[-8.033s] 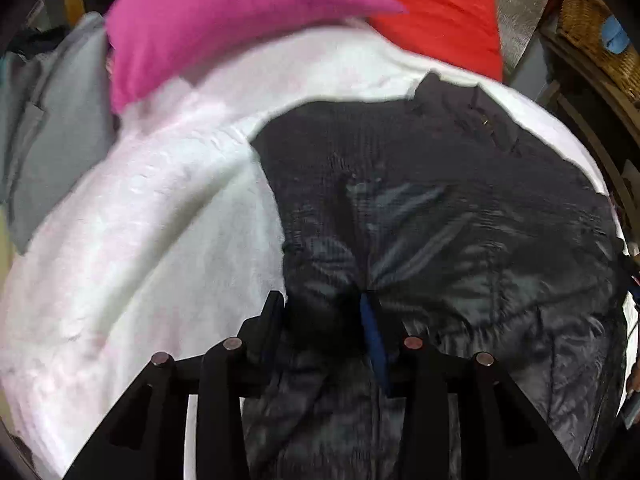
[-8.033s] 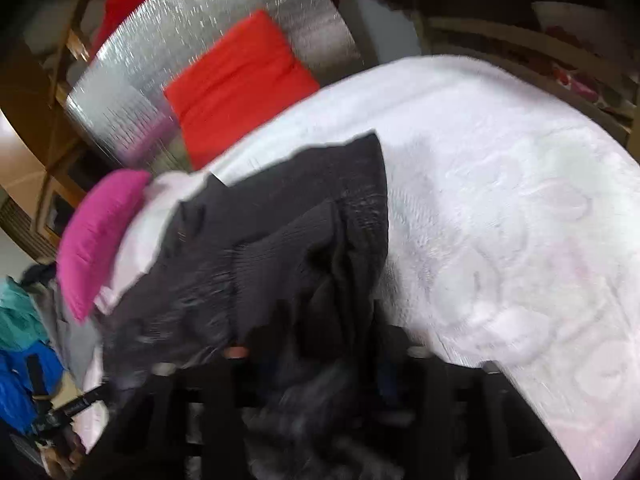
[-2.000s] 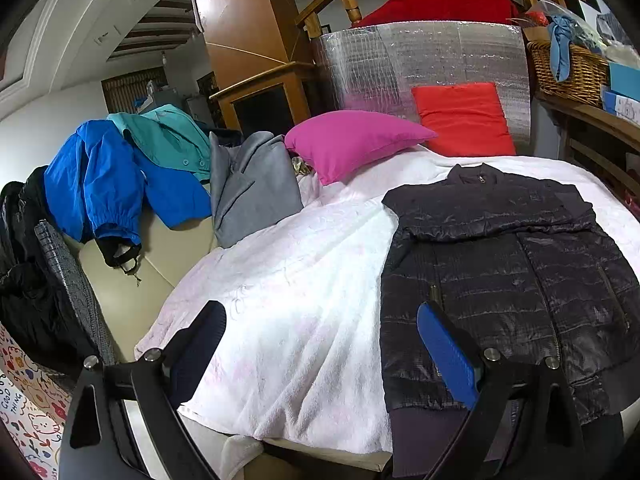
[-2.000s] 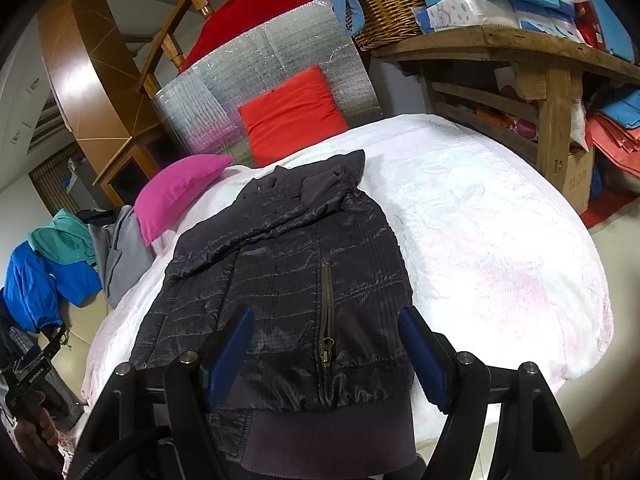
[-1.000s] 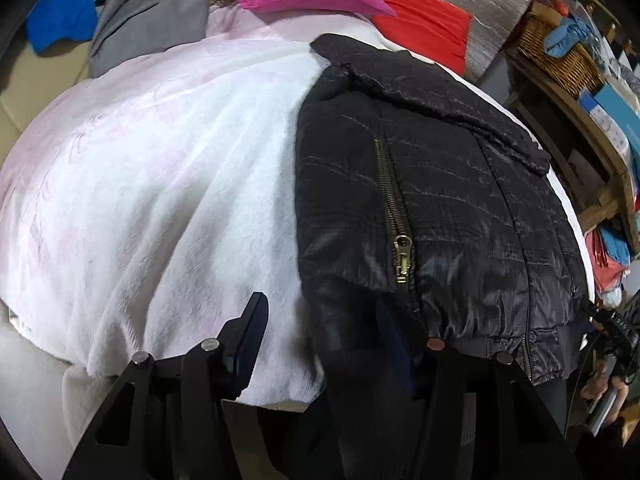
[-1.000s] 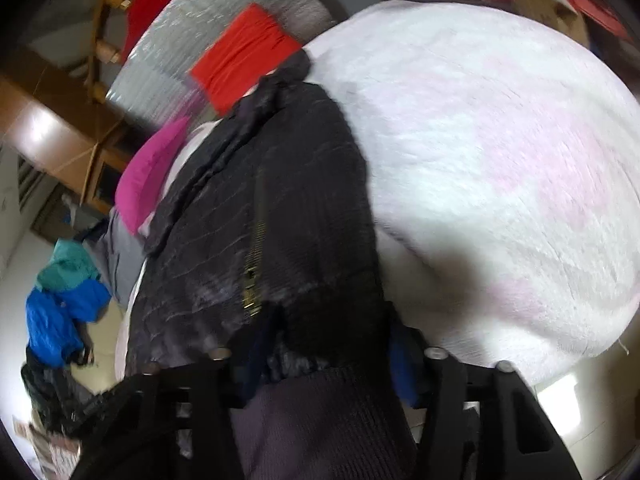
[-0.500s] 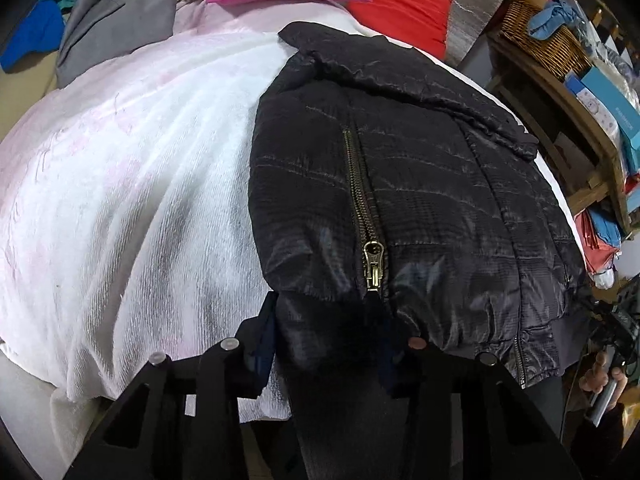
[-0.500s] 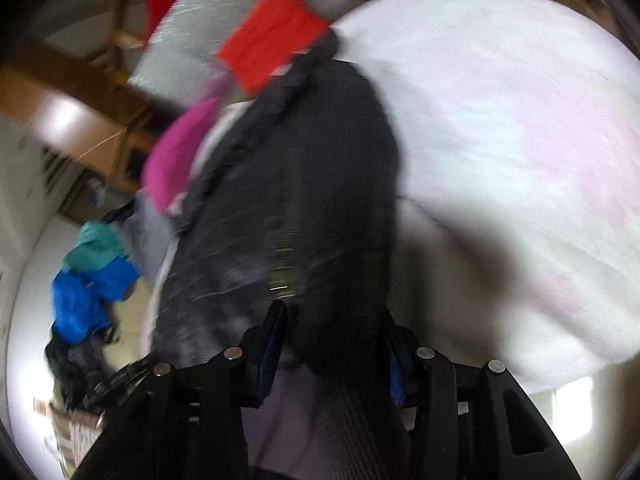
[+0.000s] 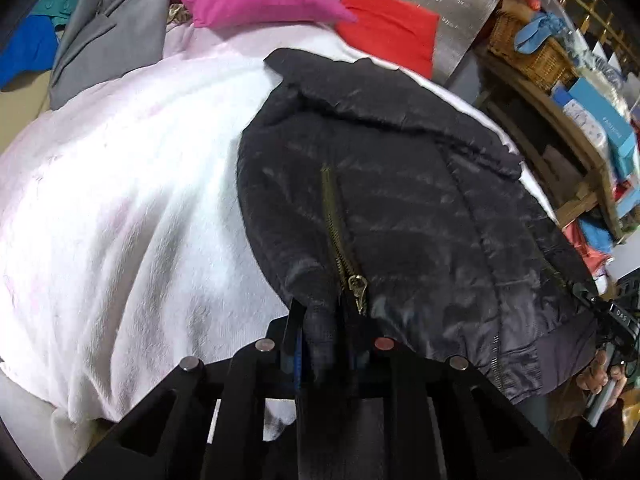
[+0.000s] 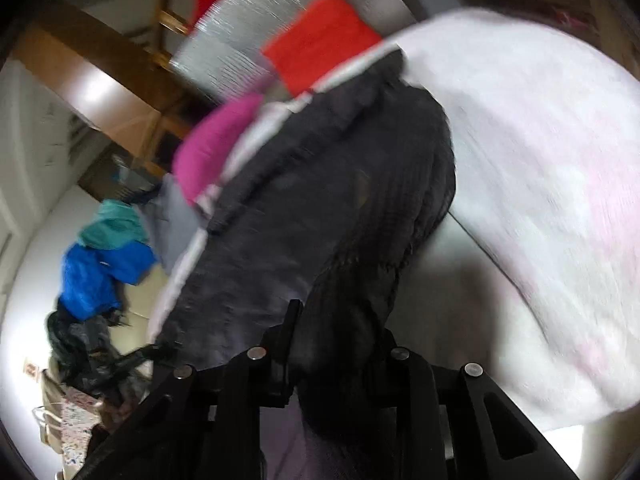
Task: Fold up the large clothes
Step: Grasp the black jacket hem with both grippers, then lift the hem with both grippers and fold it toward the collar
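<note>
A black quilted jacket [image 9: 404, 200] with a brass zipper [image 9: 340, 240] lies front up on a white fleece-covered bed [image 9: 120, 208], collar at the far end. My left gripper [image 9: 324, 328] is shut on the jacket's hem at its left corner, just beside the zipper pull. In the right wrist view the jacket [image 10: 320, 216] runs away from me, and my right gripper [image 10: 336, 340] is shut on its hem at the right corner, lifting the cloth off the bed [image 10: 540, 160]. That view is blurred.
A pink pillow [image 9: 256, 0] and a red cushion [image 9: 384, 36] sit at the head of the bed. Grey, teal and blue clothes [image 9: 96, 36] are piled at the far left. Wooden shelves with baskets and boxes [image 9: 560, 92] stand at the right.
Both grippers have gone from open above the hem to shut on it. The hem is now bunched and lifted, and the right gripper is moving, tilting its view.
</note>
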A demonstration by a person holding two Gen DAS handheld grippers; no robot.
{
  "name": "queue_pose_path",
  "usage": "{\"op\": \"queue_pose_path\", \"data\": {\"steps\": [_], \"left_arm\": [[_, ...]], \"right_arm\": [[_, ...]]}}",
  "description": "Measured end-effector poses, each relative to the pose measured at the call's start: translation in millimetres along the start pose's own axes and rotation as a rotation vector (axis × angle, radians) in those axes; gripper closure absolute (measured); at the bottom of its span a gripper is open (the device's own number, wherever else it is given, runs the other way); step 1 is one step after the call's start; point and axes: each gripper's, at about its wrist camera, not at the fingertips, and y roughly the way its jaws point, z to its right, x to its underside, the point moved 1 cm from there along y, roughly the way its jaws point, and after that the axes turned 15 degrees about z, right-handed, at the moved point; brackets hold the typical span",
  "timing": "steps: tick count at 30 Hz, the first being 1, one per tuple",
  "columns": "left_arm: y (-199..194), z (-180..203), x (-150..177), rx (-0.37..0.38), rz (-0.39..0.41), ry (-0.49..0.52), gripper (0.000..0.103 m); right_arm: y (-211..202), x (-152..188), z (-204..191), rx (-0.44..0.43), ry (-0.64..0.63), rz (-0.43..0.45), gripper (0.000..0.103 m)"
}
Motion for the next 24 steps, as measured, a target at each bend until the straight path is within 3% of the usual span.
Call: {"op": "queue_pose_path", "data": {"steps": [1,3,4,5,7,8,10,13,15,16,18,19,20,22,24], "left_arm": [[3,0,1,-0.003,-0.012,-0.002,0.084],[16,-4,7,-0.017,-0.068,-0.012,0.073],[21,-6,10,-0.020,-0.089,-0.020,0.062],[24,-7,12,-0.016,-0.097,-0.031,0.060],[20,-5,12,-0.016,-0.075,-0.028,0.061],[17,-3,11,-0.013,-0.057,-0.020,0.072],[10,1,7,-0.028,-0.019,0.004,0.084],[13,2,6,-0.032,-0.026,0.012,0.084],[22,1,10,-0.043,-0.063,0.015,0.073],[27,1,12,-0.046,-0.083,0.008,0.061],[32,-3,14,-0.026,-0.093,-0.018,0.058],[31,-3,15,-0.025,-0.084,-0.020,0.058],[31,-1,13,-0.034,-0.072,-0.015,0.065],[26,5,11,-0.096,-0.050,0.035,0.083],[25,16,9,-0.126,-0.034,0.093,0.086]], "right_arm": [[0,-2,-2,-0.009,-0.004,0.003,0.076],[9,1,2,0.041,-0.024,-0.038,0.073],[16,4,6,0.090,-0.017,-0.067,0.072],[21,6,8,0.113,-0.007,-0.081,0.072],[20,7,8,0.117,-0.012,-0.072,0.072],[16,6,3,0.105,-0.036,-0.055,0.072],[9,4,-8,0.078,-0.075,-0.016,0.075],[5,1,-12,0.068,-0.088,0.004,0.074],[9,4,-2,0.109,-0.075,-0.028,0.072],[13,6,6,0.148,-0.047,-0.046,0.062],[18,10,21,0.160,0.019,-0.081,0.051],[19,11,24,0.151,0.033,-0.077,0.051],[20,12,25,0.149,0.023,-0.073,0.051],[23,14,23,0.163,-0.011,-0.066,0.065],[22,13,18,0.159,-0.040,-0.046,0.074]]}}
